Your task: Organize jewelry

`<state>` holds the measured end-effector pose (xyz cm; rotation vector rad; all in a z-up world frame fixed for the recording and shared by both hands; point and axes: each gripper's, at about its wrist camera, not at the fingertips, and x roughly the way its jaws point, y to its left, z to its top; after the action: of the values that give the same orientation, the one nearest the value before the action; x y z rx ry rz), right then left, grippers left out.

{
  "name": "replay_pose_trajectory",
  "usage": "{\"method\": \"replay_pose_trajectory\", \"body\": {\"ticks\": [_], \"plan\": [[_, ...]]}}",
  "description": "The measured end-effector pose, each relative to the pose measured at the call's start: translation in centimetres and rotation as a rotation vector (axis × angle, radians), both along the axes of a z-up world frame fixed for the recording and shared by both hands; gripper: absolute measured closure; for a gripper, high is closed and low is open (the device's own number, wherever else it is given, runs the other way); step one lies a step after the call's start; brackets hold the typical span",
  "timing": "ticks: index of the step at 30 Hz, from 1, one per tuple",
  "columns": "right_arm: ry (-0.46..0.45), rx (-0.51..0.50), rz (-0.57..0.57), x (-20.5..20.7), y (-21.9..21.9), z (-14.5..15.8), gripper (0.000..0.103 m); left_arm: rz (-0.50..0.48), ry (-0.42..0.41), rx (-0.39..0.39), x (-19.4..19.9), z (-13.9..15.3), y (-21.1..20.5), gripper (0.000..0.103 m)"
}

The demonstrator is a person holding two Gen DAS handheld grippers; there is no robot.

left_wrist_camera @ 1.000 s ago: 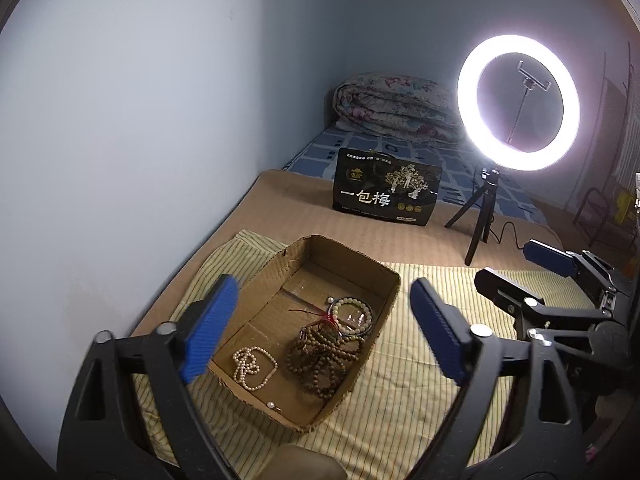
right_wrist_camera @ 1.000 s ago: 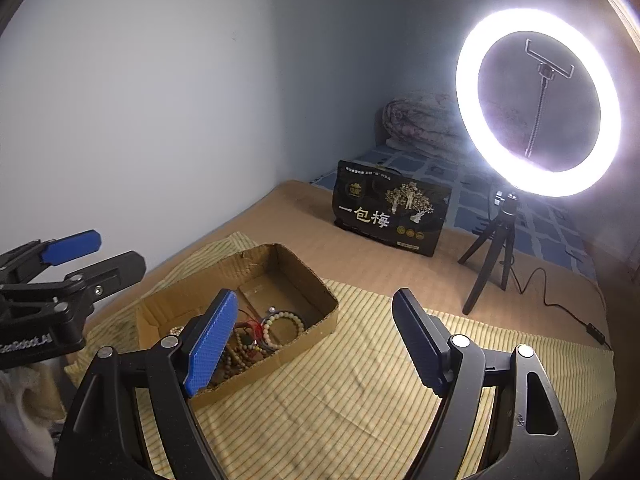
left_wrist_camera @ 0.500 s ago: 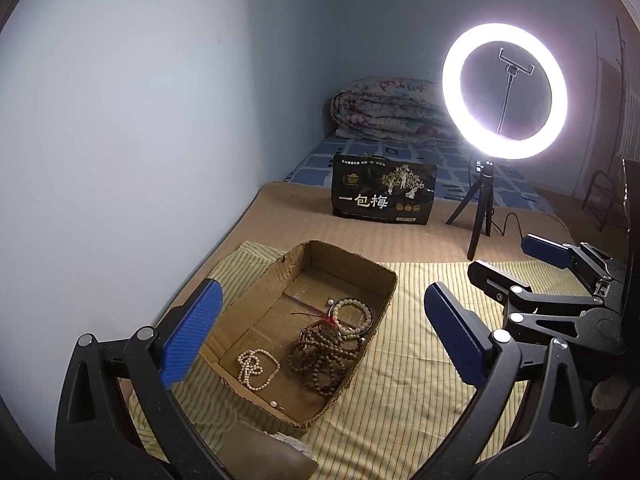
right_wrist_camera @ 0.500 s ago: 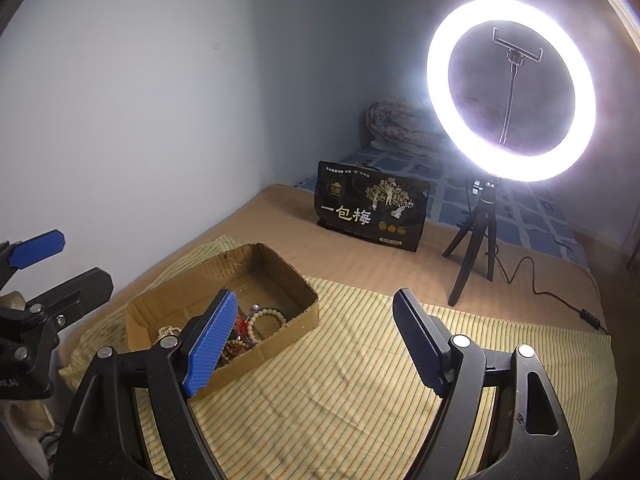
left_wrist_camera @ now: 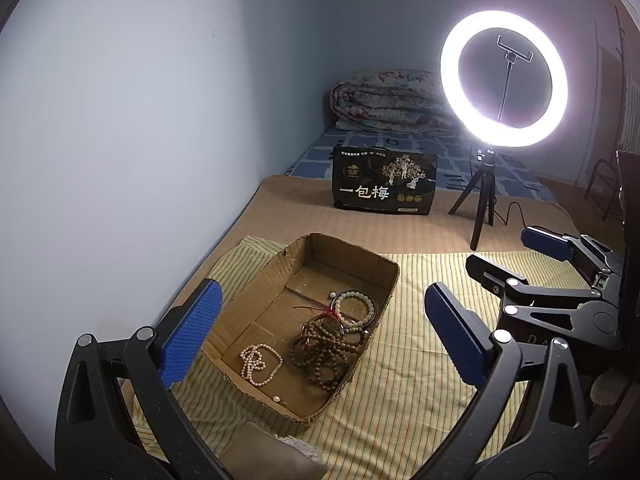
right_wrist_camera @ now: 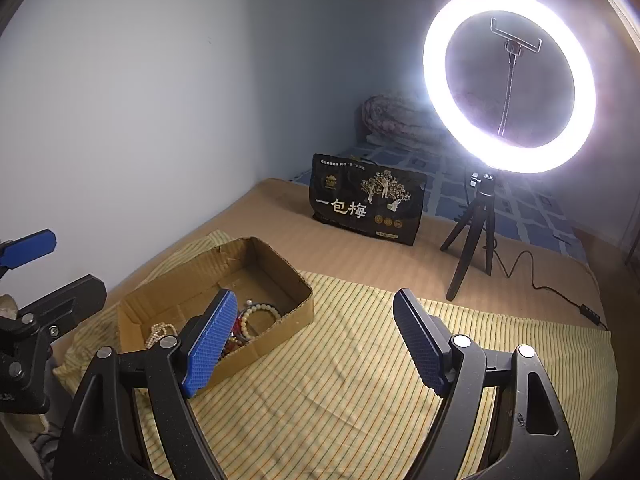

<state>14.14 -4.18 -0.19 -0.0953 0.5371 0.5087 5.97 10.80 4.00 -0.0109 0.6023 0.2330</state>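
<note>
Both the left gripper and right gripper were spread wide, empty. The left gripper's jaws had just been opening, nothing between them. Ahead of them, tangled bracelets in the cardboard box might snag together when lifted.

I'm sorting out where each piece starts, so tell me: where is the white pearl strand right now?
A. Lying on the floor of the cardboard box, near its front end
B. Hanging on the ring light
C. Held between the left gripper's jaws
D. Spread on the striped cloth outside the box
A: the white pearl strand lies on the floor of the cardboard box, beside the brown bead pile.
</note>
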Motion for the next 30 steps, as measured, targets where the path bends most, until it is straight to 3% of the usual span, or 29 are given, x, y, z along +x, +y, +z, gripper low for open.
{"method": "replay_pose_trajectory", "body": {"ticks": [30], "plan": [[0.012, -0.002, -0.003, 0.31, -0.03, -0.28, 0.022, -0.002, -0.002, -0.006, -0.20, 0.18, 0.10, 0.000]]}}
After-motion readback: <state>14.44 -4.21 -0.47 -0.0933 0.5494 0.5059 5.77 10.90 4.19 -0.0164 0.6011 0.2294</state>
